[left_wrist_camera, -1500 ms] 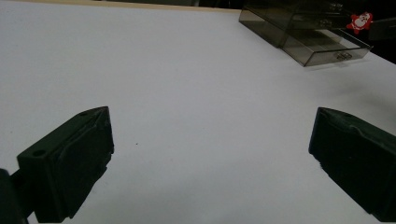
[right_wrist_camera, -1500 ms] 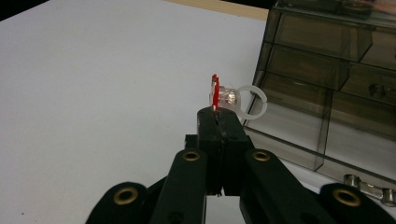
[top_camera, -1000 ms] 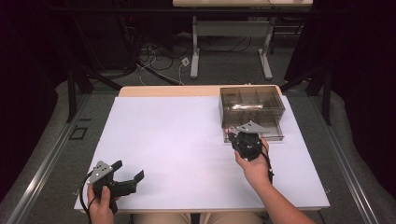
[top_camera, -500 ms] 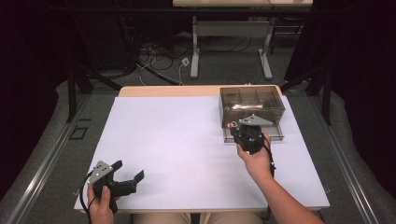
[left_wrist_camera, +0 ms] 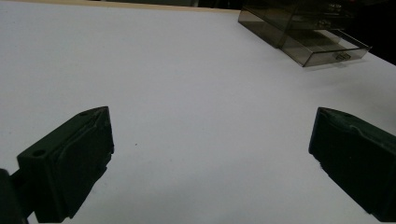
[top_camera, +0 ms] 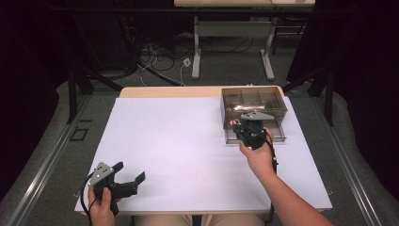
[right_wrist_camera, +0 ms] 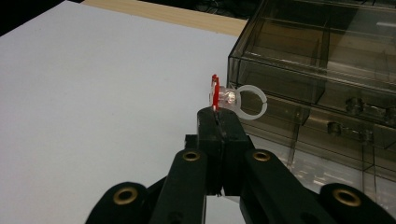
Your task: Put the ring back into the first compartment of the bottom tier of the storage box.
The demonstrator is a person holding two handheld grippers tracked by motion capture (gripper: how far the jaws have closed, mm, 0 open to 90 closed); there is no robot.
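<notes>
My right gripper (right_wrist_camera: 217, 114) is clamped on a little red-and-clear plastic ring (right_wrist_camera: 231, 99), held right at the front of the smoky drawer box (top_camera: 254, 101). My left gripper (top_camera: 128, 175) sits gaping, nothing in it, near the table's front corner. White tabletop (top_camera: 188, 150) everywhere, cables on the dark floor (top_camera: 160, 56) behind.

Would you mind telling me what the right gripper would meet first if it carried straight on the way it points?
Most likely the smoky plastic drawer box. The right gripper, shut on a red-topped ring, points at the box's near left corner, just above its open drawer. Depth is unclear, so the ring might slip just past the corner.
</notes>
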